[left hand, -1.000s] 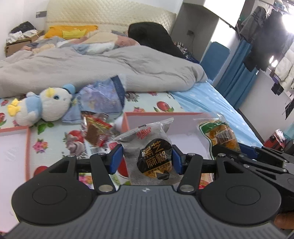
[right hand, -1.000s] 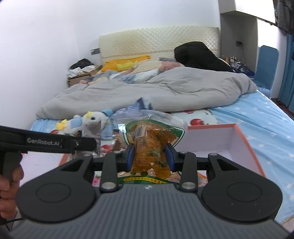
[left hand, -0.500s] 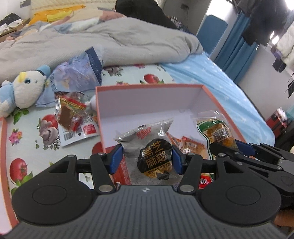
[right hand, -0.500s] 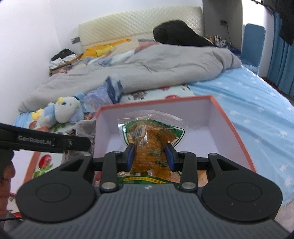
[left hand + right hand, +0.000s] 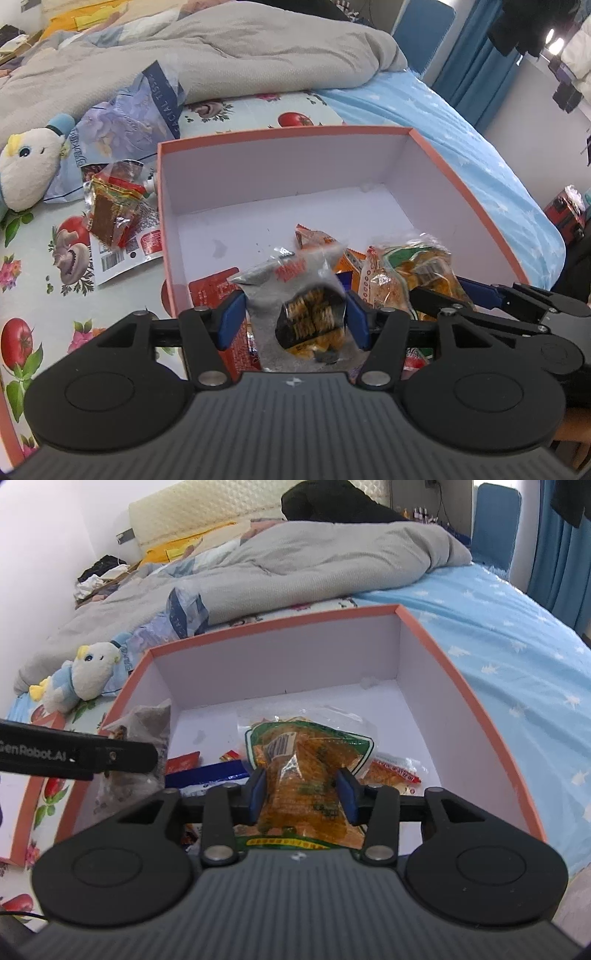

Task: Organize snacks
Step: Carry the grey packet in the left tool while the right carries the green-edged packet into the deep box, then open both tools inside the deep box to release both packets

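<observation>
The grey pack (image 5: 295, 295) hides part of the red packs under it. Its print is too blurry to read. The left tongs (image 5: 79, 755) are cut off at the edge.

A home bedroom: a bed with padded headboard (image 5: 207, 507), rumpled grey duvet (image 5: 314, 550) and star-print blue sheet (image 5: 498, 627), a plush toy (image 5: 83, 672) lying on it, blue curtains (image 5: 561, 542) alongside.
</observation>
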`<state>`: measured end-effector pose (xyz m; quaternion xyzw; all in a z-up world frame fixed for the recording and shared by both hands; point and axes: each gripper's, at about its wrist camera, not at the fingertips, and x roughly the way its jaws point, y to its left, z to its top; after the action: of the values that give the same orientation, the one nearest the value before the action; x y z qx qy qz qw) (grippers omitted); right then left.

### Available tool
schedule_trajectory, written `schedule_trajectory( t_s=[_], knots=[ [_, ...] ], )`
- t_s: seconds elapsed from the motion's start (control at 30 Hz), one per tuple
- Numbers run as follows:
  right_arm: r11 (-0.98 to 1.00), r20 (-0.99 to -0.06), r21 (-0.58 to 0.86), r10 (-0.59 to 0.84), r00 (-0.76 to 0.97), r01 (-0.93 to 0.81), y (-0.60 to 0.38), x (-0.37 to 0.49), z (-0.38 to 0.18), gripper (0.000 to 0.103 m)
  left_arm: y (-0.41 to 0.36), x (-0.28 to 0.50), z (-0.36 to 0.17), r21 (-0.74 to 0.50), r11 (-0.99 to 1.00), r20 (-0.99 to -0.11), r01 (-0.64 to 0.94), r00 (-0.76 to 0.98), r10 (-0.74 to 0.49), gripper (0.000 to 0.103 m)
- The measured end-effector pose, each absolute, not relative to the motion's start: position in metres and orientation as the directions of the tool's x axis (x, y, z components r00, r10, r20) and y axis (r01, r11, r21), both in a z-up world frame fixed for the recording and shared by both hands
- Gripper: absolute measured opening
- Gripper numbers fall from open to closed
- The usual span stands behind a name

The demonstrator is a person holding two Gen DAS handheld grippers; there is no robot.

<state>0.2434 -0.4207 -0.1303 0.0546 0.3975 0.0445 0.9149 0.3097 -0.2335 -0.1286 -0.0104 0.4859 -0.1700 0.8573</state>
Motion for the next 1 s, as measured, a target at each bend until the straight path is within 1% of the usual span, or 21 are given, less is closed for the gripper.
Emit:
schedule_trajectory(
  t_s=[0.03,0.1,0.3,0.53,0.83,1.0],
  knots=[
    [0.989,-0.724,0.144,0.130,0.678,-0.036,-0.422,0.244,-0.131,0.056,-0.234,0.310,-0.128,-0.177,0.944,-0.829,0.278,0.475,-0.296,0.074],
    [0.987,-0.722,0.155,0.136,0.678,-0.034,-0.423,0.244,-0.131,0.060,-0.233,0.310,-0.126,-0.170,0.945,-0.823,0.278,0.488,-0.291,0.075],
    [0.988,-0.703,0.151,0.130,0.699,-0.032,-0.421,0.240,-0.120,0.061,-0.229,0.305,-0.111,-0.173,0.941,-0.800,0.290,0.516,-0.306,0.075],
    [0.986,-0.651,0.155,0.142,0.745,-0.053,-0.410,0.228,-0.094,0.061,-0.215,0.288,-0.085,-0.172,0.938,-0.758,0.301,0.568,-0.321,0.075],
    [0.985,-0.584,0.144,0.166,0.794,-0.100,-0.380,0.210,-0.063,0.061,-0.181,0.263,-0.059,-0.189,0.942,-0.713,0.277,0.622,-0.326,0.075],
    [0.981,-0.569,0.145,0.189,0.800,-0.129,-0.360,0.201,-0.056,0.061,-0.157,0.248,-0.049,-0.191,0.949,-0.695,0.251,0.648,-0.311,0.075]
  ],
)
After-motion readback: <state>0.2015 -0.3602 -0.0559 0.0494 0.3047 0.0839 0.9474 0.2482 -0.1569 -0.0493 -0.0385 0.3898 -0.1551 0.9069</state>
